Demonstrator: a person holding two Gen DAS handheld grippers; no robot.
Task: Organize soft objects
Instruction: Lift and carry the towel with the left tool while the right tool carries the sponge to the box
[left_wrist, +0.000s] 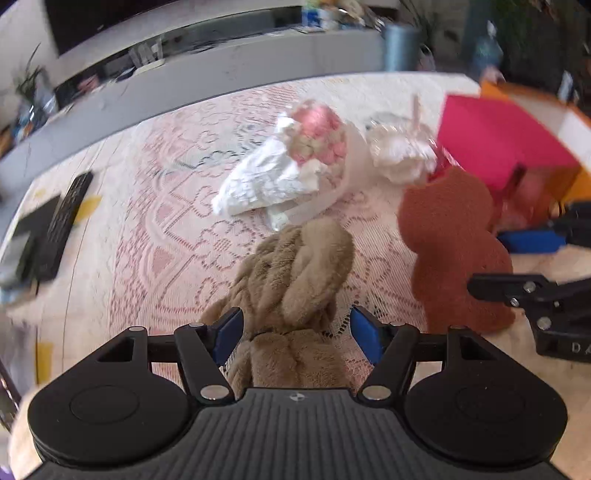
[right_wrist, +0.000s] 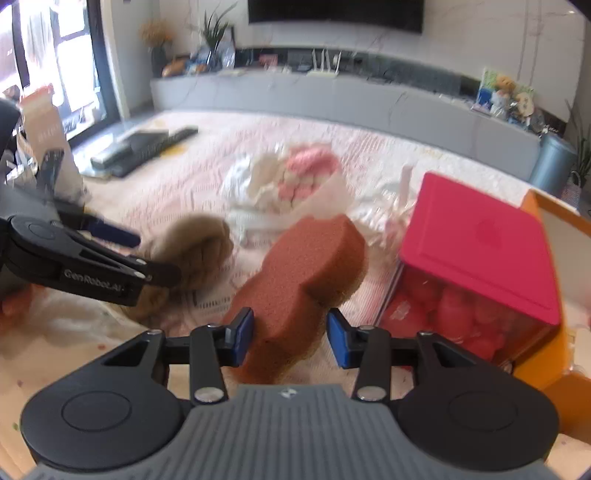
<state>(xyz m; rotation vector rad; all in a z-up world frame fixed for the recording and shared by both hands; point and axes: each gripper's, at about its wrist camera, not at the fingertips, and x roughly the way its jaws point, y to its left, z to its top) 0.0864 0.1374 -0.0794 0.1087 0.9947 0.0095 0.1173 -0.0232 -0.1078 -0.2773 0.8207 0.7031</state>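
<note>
Home living room, wall-mounted television (right_wrist: 334, 11), long grey media console (right_wrist: 332, 99), houseplants (right_wrist: 216, 31), lace tablecloth (left_wrist: 155, 236)

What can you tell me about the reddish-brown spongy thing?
The reddish-brown sponge looks soft and porous, thick, with rounded lobes and a narrow waist, a bit like a peanut. Its near end sits between the blue pads of the right gripper, which hold it raised over the lace cloth. It lies beside the pink-lidded box.

Tan plush (left_wrist: 291, 280), brown sponge (right_wrist: 306, 273)
</note>
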